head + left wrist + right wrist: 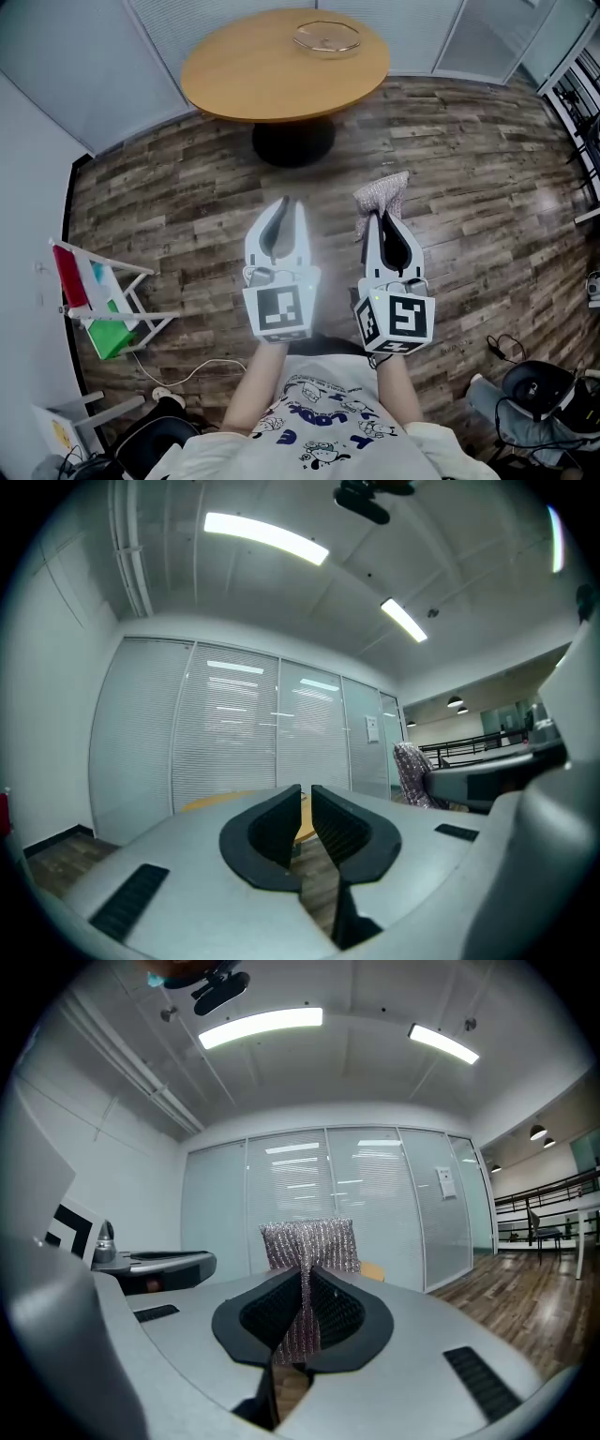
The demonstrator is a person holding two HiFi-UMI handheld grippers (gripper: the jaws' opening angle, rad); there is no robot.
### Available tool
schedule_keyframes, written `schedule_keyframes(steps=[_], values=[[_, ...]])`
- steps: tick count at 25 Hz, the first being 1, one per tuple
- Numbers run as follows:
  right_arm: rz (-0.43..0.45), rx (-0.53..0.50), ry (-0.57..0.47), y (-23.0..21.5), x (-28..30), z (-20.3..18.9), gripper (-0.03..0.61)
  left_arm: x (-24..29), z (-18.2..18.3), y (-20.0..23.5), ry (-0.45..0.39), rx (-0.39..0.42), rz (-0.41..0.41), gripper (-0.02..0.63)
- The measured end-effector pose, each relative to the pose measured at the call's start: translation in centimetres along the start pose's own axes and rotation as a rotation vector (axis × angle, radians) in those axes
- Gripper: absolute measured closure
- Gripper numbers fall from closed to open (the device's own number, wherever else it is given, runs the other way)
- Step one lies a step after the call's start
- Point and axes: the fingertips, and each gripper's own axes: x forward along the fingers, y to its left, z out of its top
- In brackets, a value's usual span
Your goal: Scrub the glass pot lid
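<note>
The glass pot lid lies on the far side of a round wooden table, well ahead of both grippers. My right gripper is shut on a sparkly silver-pink scrubbing cloth, which stands up between its jaws as the cloth in the right gripper view. My left gripper is shut with nothing between its jaws; its fingertips nearly touch. Both grippers are held level over the floor, side by side, short of the table. The lid does not show in either gripper view.
Dark wood-plank floor lies between me and the table, whose black pedestal base stands ahead. A small white rack with red and green items is at the left. Cables and dark gear lie at the lower right. Glass partition walls stand behind the table.
</note>
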Motion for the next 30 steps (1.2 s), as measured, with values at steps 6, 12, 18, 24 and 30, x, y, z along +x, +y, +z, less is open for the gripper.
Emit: schedule_keyframes(steps=[6,12,18,24,30], values=[[-0.017,0.004,0.011,-1.3,3.1,-0.3,0.535,3.5,-0.1,0.5,-0.005,-0.010,-0.017,0.572],[-0.022,0.003,0.026,-1.2,7.9,-0.6,0.535,7.9,-0.5,3.0,0.003,-0.015,-0.017,0.572],[-0.044,-0.001,0.034,-1.3,13.1,-0.2,0.535,13.2,-0.2,5.8,0.004,-0.021,-0.030,0.572],[-0.061,-0.013,0.028,-1.4,18.4,0.6,0.535,18.2,0.6,8.4,-0.012,-0.021,-0.038,0.572],[-0.071,-0.029,0.018,-1.4,22.4,1.3,0.535,22.2,1.2,10.4,-0.034,-0.022,-0.047,0.572]])
